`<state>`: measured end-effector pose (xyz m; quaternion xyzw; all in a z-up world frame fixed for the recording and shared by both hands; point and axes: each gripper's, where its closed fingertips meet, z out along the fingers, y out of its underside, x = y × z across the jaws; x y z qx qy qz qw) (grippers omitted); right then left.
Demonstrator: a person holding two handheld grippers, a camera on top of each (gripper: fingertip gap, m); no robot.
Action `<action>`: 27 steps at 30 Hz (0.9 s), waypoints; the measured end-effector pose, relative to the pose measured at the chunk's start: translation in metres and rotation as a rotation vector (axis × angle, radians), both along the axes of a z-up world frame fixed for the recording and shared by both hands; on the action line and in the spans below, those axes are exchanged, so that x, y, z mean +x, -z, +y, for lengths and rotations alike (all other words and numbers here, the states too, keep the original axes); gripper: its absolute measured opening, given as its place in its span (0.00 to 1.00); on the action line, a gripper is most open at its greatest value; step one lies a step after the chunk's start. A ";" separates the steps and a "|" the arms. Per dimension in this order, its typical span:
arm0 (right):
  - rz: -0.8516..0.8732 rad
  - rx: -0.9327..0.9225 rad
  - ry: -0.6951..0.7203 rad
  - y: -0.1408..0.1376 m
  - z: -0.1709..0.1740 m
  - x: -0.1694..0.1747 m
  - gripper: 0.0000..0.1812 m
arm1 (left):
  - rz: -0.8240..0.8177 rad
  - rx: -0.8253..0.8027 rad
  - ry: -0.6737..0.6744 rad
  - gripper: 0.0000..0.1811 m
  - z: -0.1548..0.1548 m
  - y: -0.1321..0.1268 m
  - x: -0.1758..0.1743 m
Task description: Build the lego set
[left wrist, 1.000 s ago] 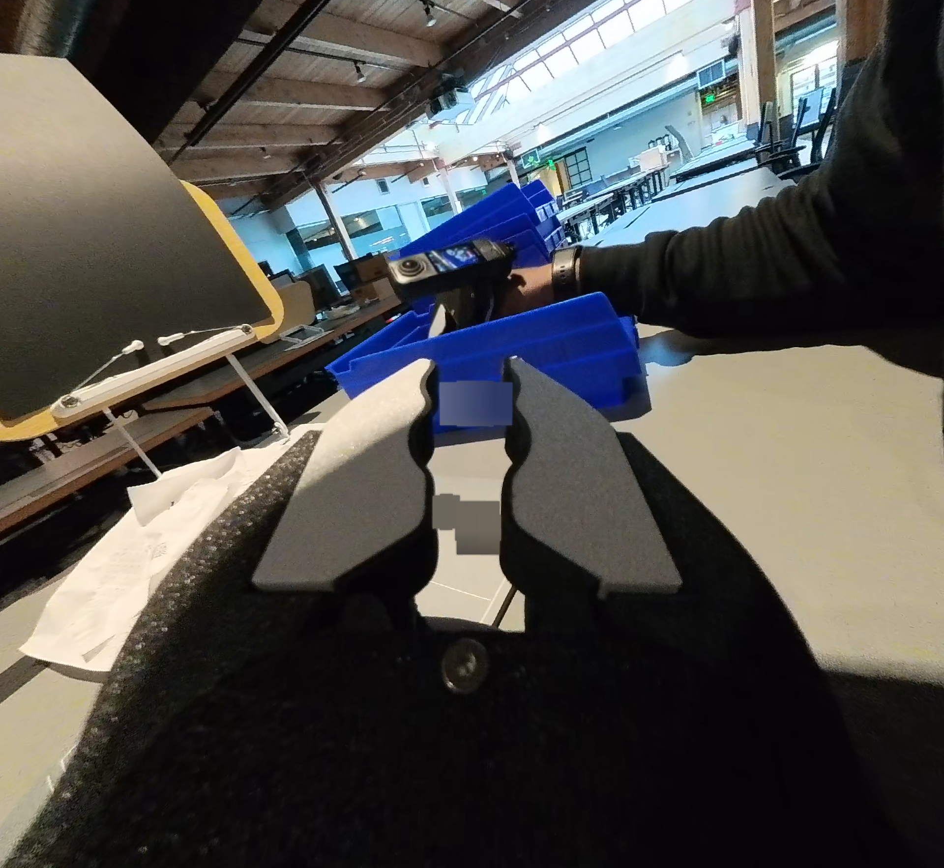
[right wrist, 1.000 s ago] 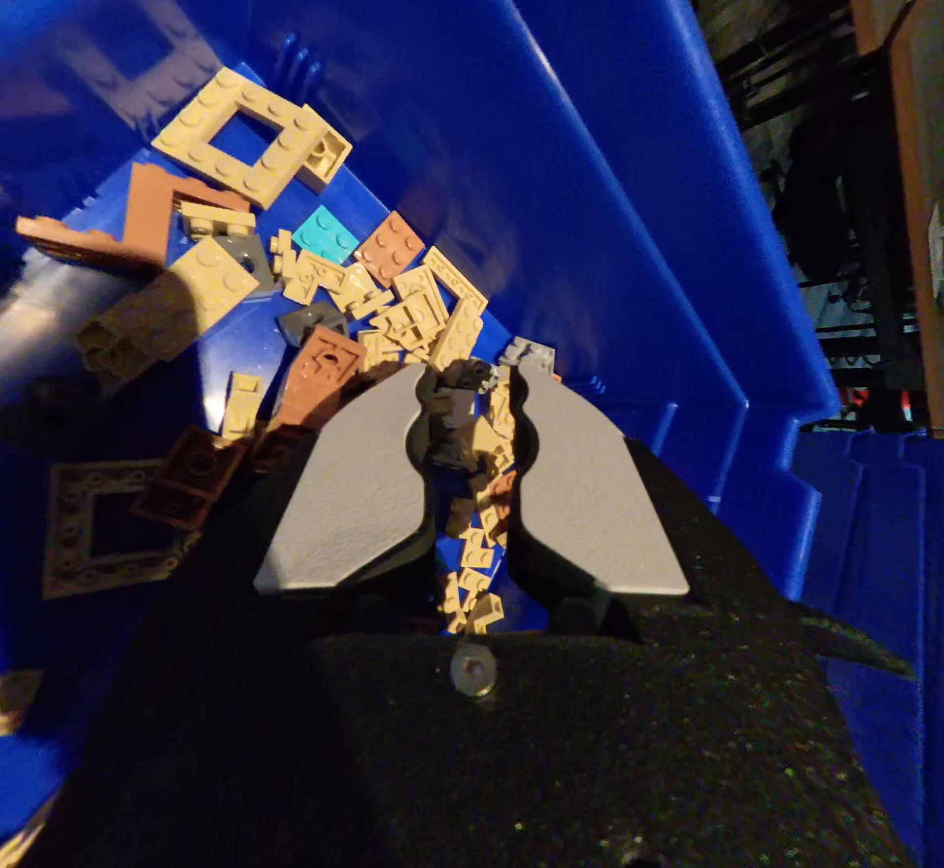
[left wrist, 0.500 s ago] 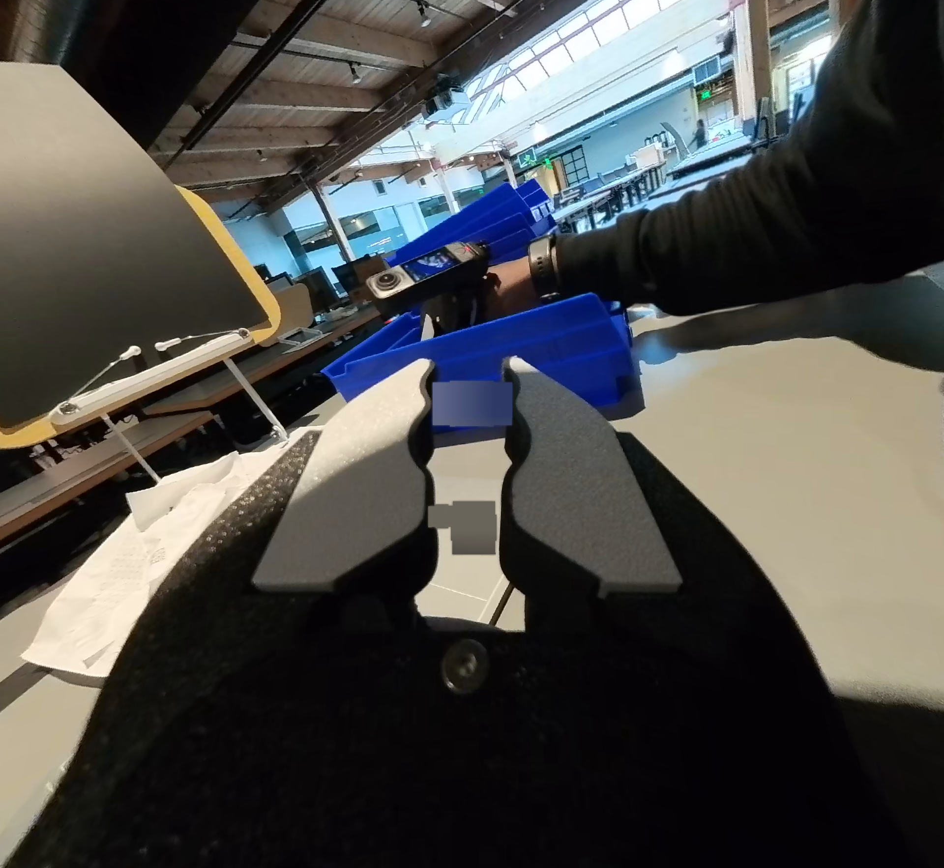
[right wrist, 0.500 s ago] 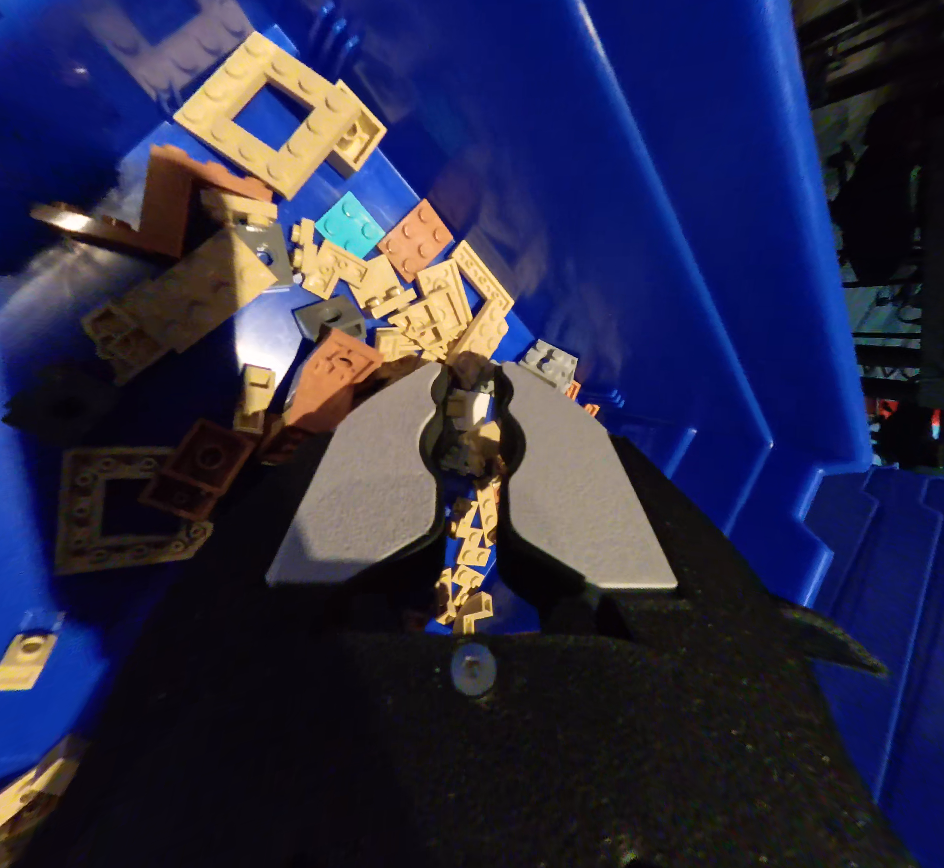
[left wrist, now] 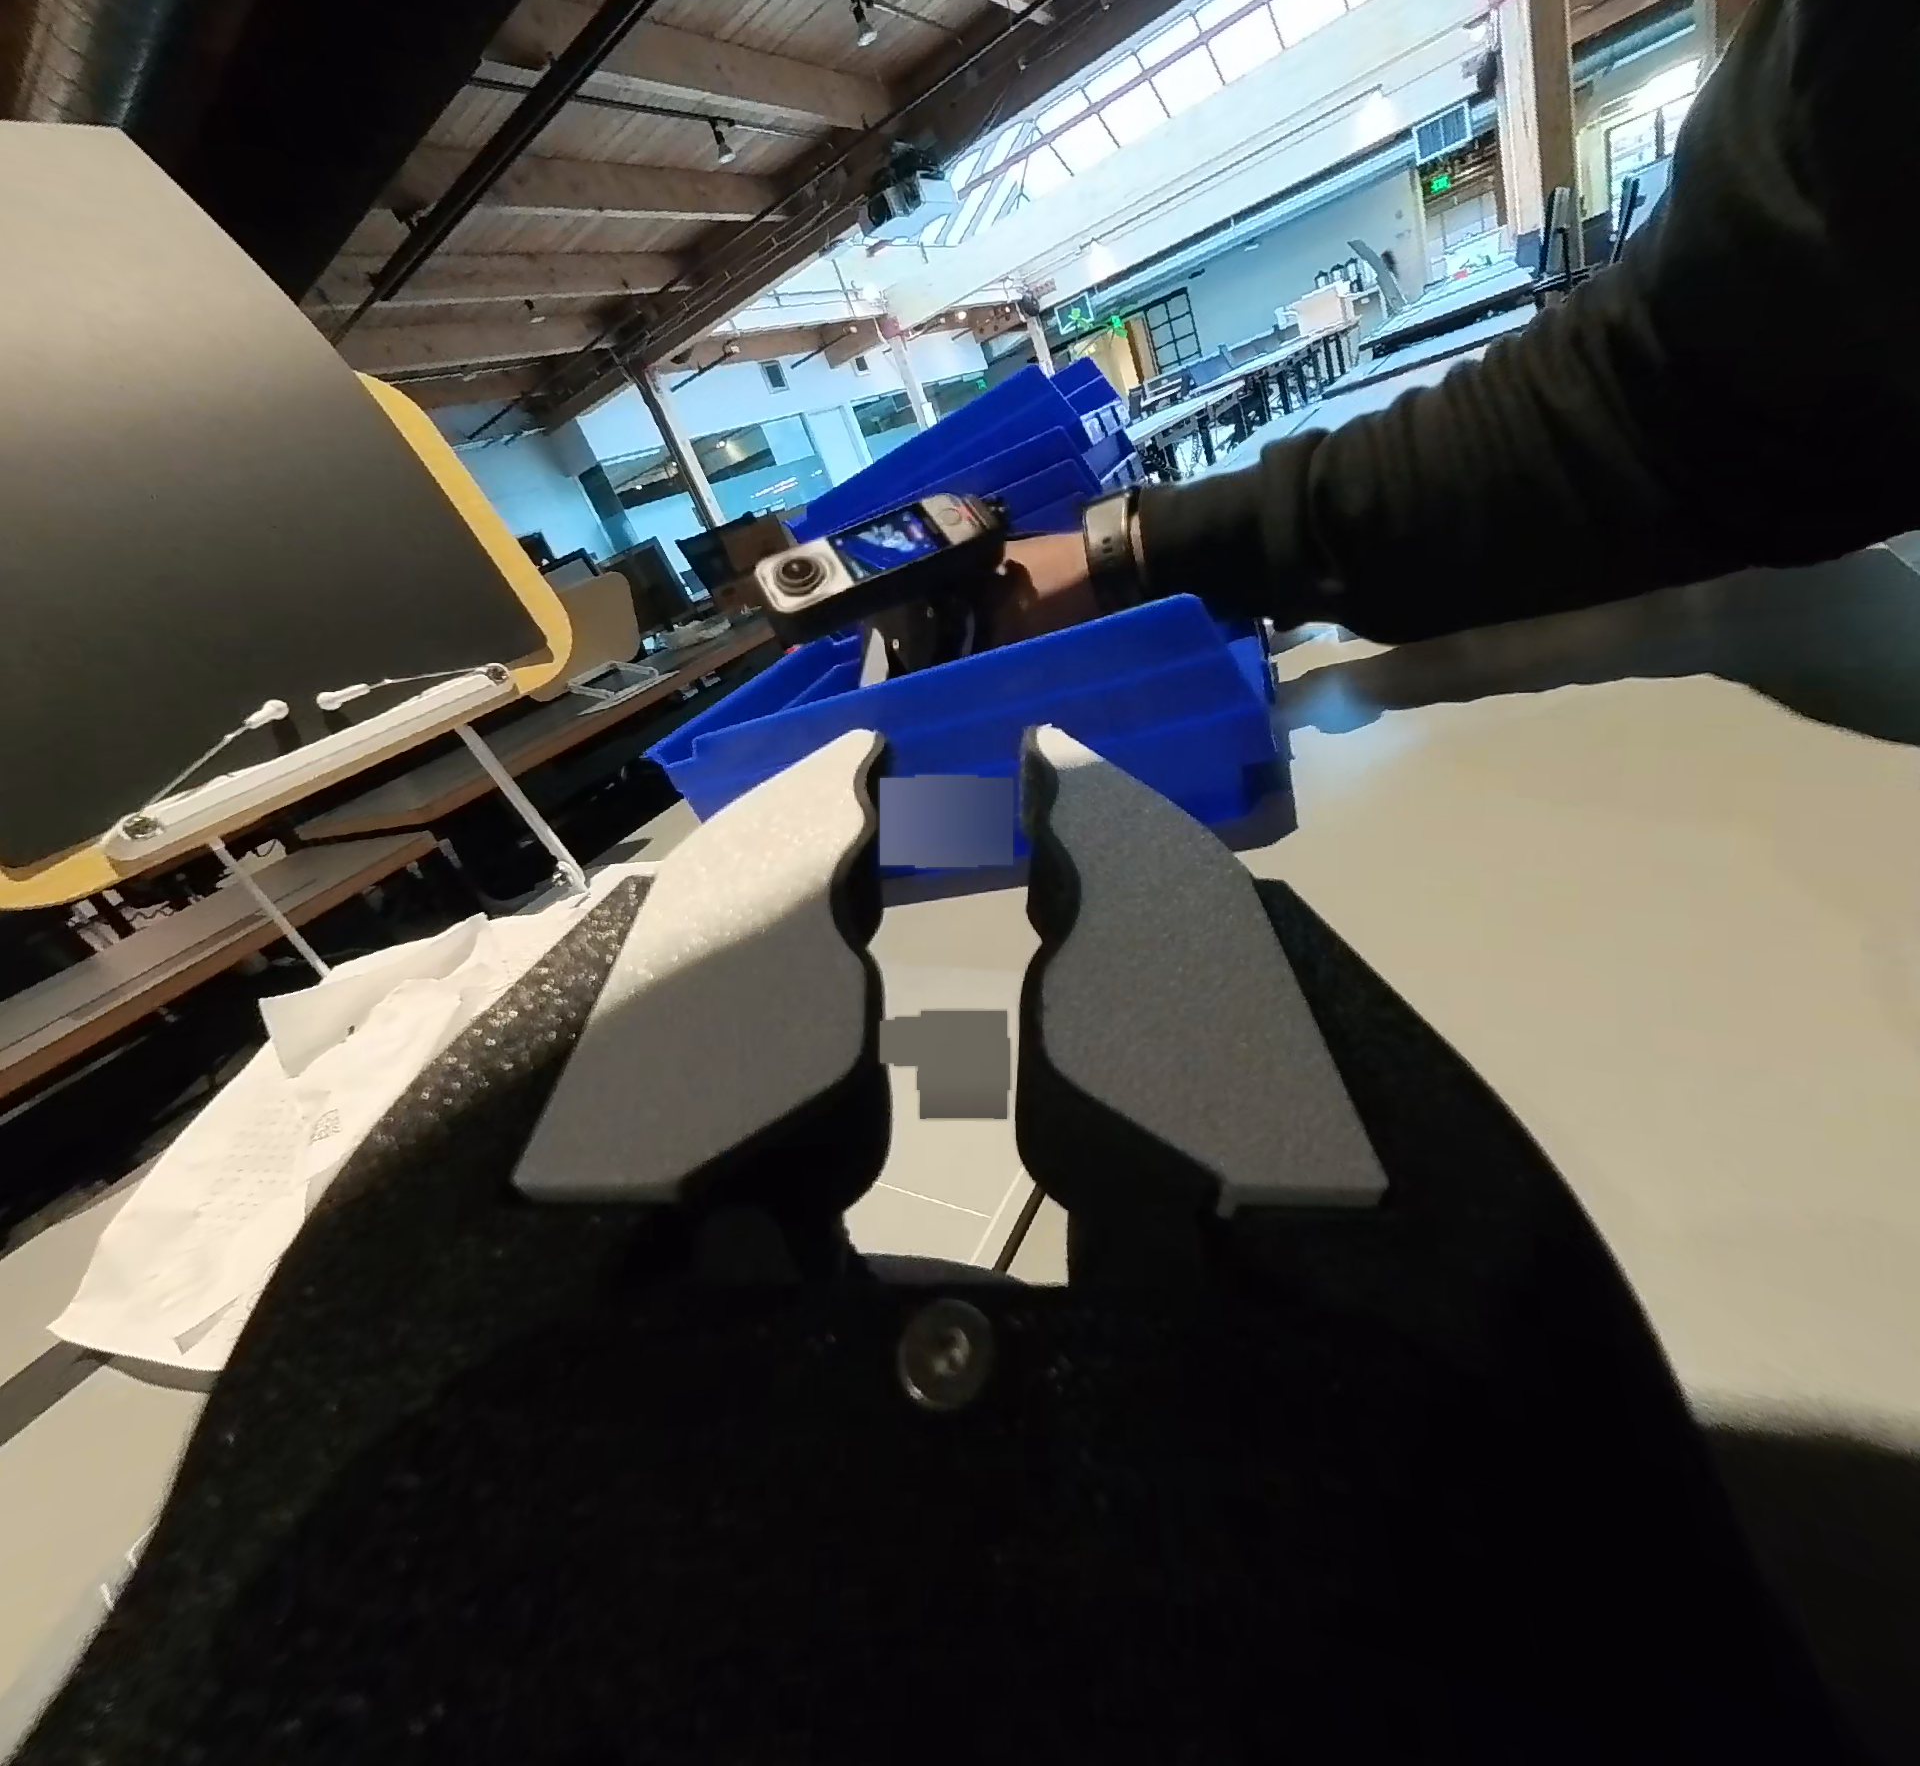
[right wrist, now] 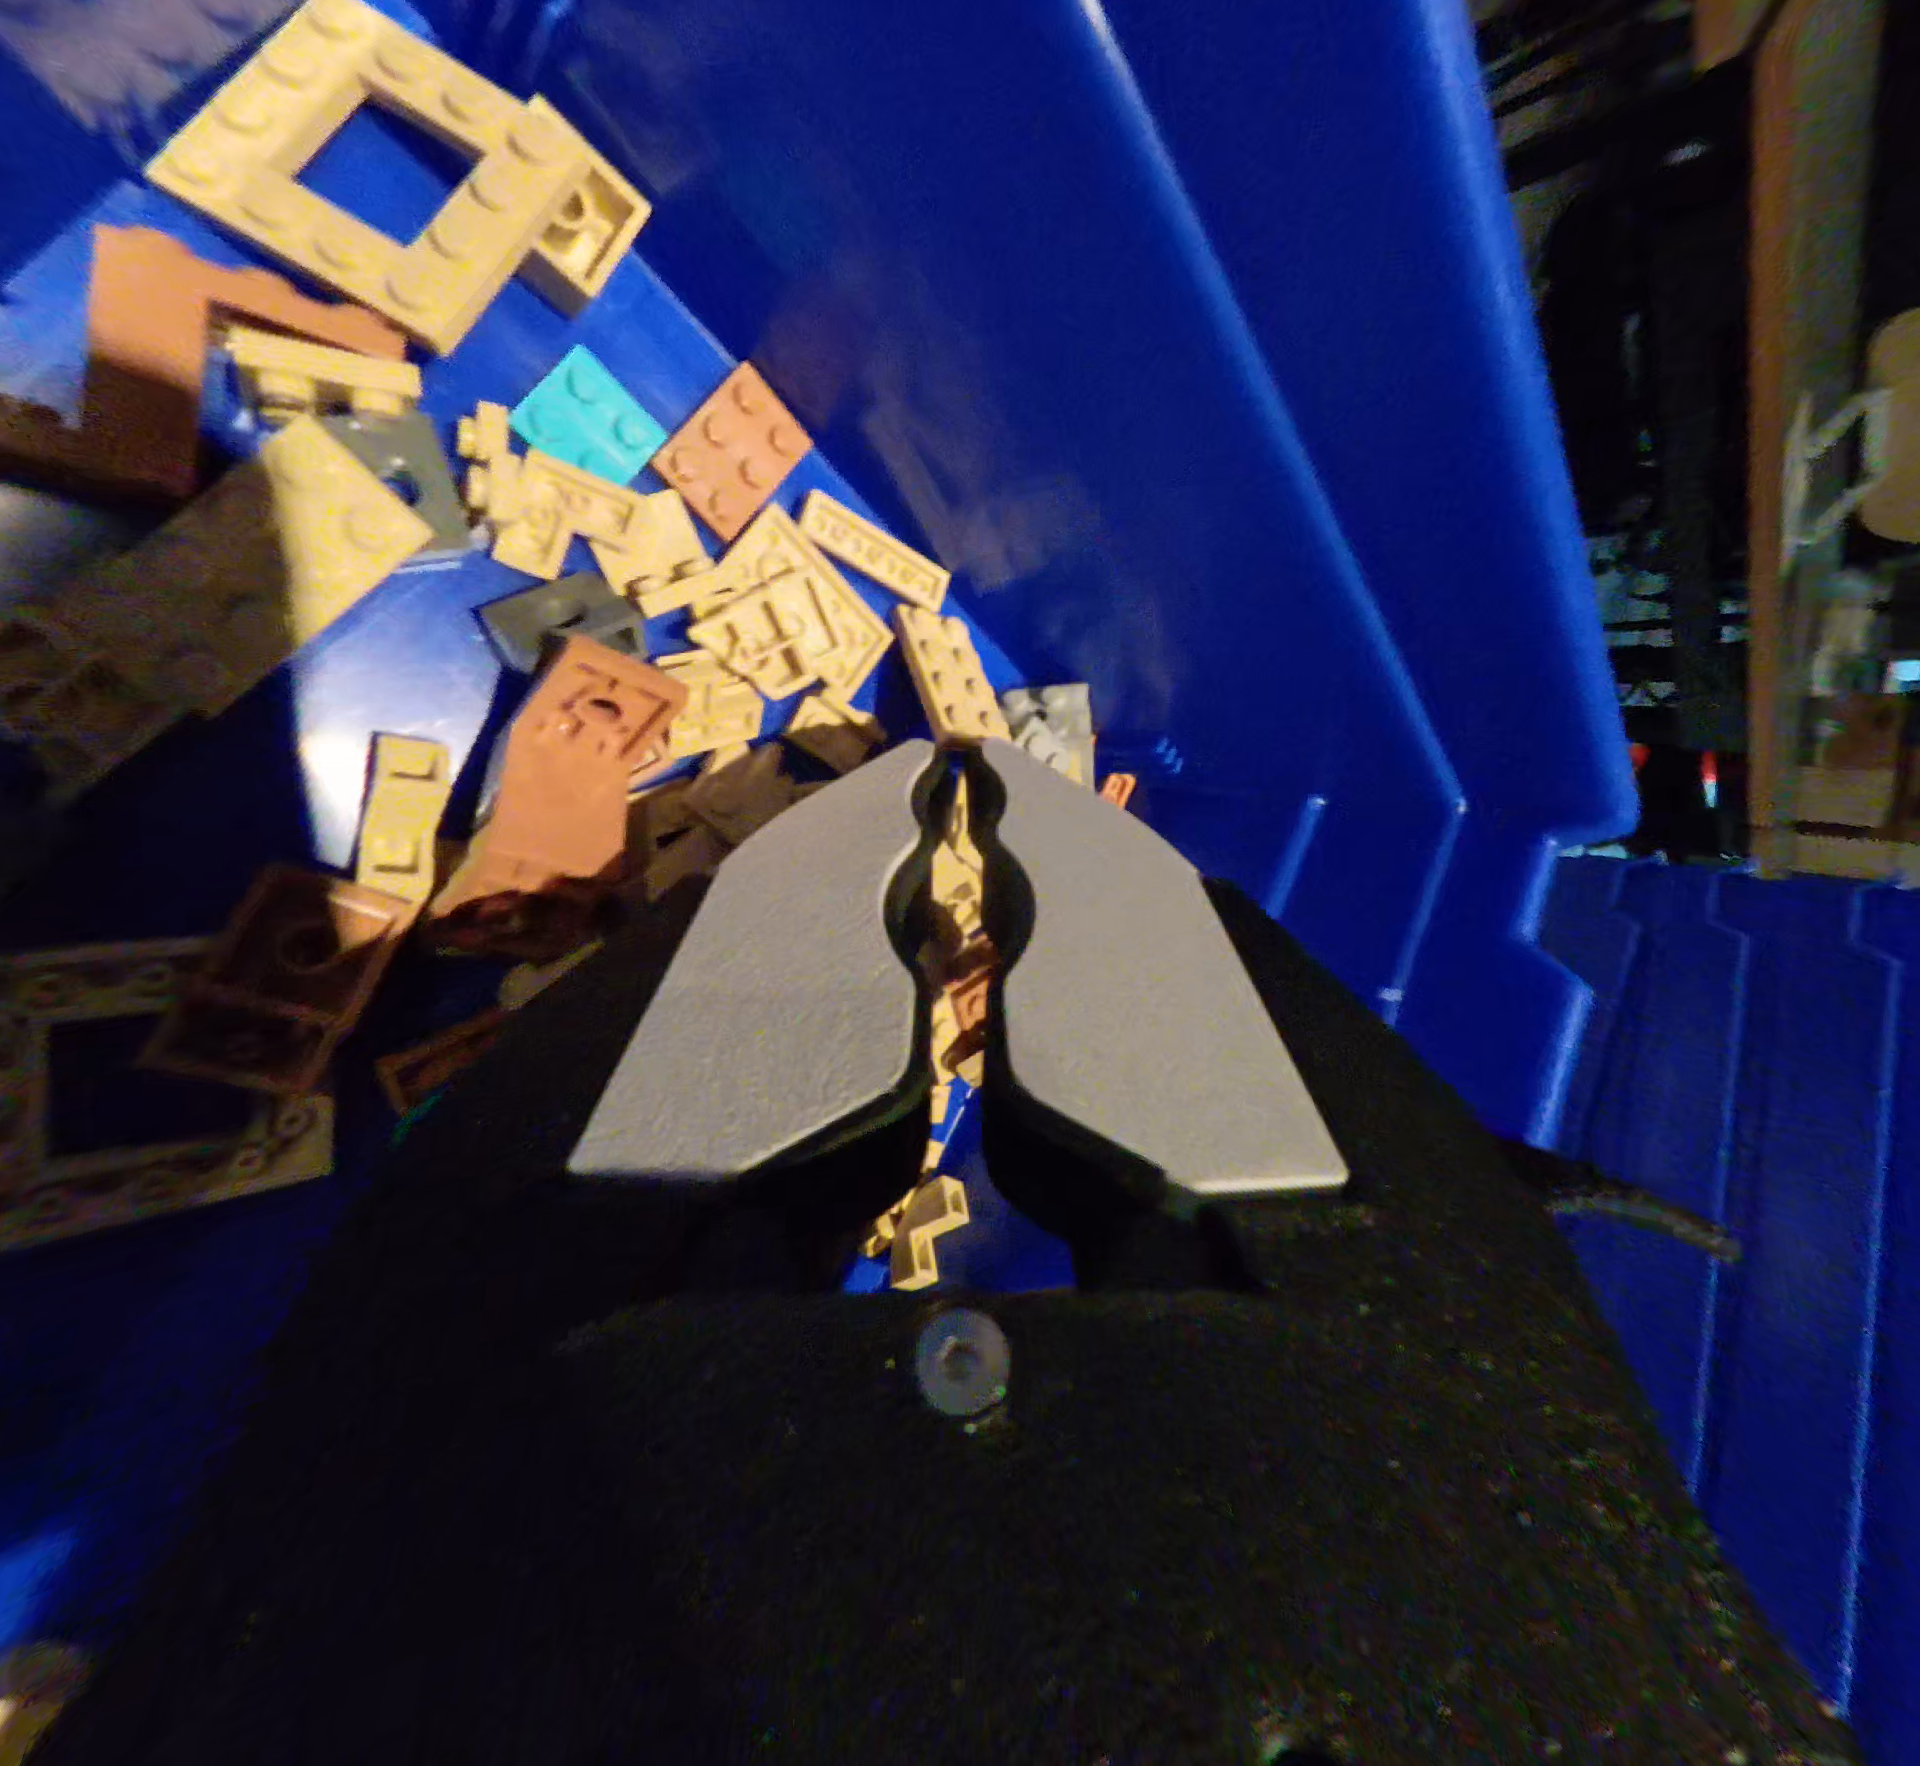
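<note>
My right gripper (right wrist: 957, 758) is down inside a blue bin (right wrist: 1039, 262), over a pile of loose lego pieces. Its jaws are almost together, pinching the lower end of a small tan plate (right wrist: 940, 677) that sticks out past the tips. Around it lie a tan square frame (right wrist: 353, 158), a teal plate (right wrist: 587, 412) and an orange-brown plate (right wrist: 732, 449). My left gripper (left wrist: 951, 750) is open and empty above the grey table (left wrist: 1558, 937), short of the same bin (left wrist: 1091, 708). The right gripper (left wrist: 883, 573) shows there, dipped into the bin.
A person's dark sleeve (left wrist: 1455, 511) reaches across from the right to the bin. A crumpled white paper sheet (left wrist: 260, 1145) lies at the left. A dark board on a stand (left wrist: 208, 490) rises at the far left. More blue bins (left wrist: 987, 438) stand behind.
My right gripper's jaws have closed from a wide gap to nearly together on the tan plate. The left gripper has stayed open and barely moved.
</note>
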<state>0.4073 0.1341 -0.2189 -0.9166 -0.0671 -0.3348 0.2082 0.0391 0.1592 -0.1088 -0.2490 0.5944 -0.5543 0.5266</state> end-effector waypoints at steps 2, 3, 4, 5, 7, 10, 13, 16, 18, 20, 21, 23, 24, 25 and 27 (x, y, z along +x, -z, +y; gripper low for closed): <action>0.007 0.009 0.011 0.001 0.000 0.000 0.01 | 0.000 0.001 -0.001 0.13 0.000 0.000 0.000; 0.021 0.004 0.015 0.003 0.000 0.000 0.01 | 0.001 0.001 -0.002 0.13 0.000 0.000 0.000; 0.029 0.003 0.020 0.005 -0.001 -0.001 0.02 | 0.001 0.003 -0.005 0.13 0.001 0.001 0.000; 0.031 0.006 0.024 0.005 -0.001 -0.001 0.03 | 0.003 0.004 -0.006 0.13 0.001 0.001 0.001; 0.036 0.007 0.025 0.006 -0.001 0.000 0.05 | 0.005 0.004 -0.009 0.13 0.001 0.001 0.001; 0.037 -0.001 0.034 0.009 0.000 0.001 0.07 | 0.006 0.003 -0.009 0.13 0.002 0.002 0.001; 0.055 -0.002 0.056 0.008 0.000 0.003 0.09 | 0.008 0.006 -0.009 0.13 0.001 0.002 0.002; 0.084 -0.031 0.071 0.011 0.000 0.005 0.09 | 0.008 0.006 -0.008 0.13 0.001 0.002 0.002; 0.093 -0.057 0.073 0.012 0.000 0.005 0.08 | 0.008 0.007 -0.008 0.13 0.001 0.002 0.001; 0.103 -0.087 0.072 0.013 0.000 0.006 0.07 | 0.007 0.008 -0.009 0.13 0.001 0.002 0.001; 0.113 -0.100 0.076 0.015 -0.001 0.006 0.04 | 0.006 0.008 -0.008 0.13 0.001 0.001 0.001; 0.125 -0.107 0.084 0.016 0.000 0.008 0.04 | 0.005 0.007 -0.008 0.13 0.000 0.001 0.001; 0.135 -0.106 0.091 0.016 0.000 0.008 0.04 | 0.005 0.007 -0.008 0.13 0.000 0.001 0.001; 0.142 -0.105 0.096 0.016 0.000 0.008 0.04 | 0.004 0.007 -0.008 0.13 0.000 0.001 0.001; 0.142 -0.106 0.101 0.016 0.000 0.009 0.04 | 0.003 0.009 -0.008 0.13 0.000 0.001 0.001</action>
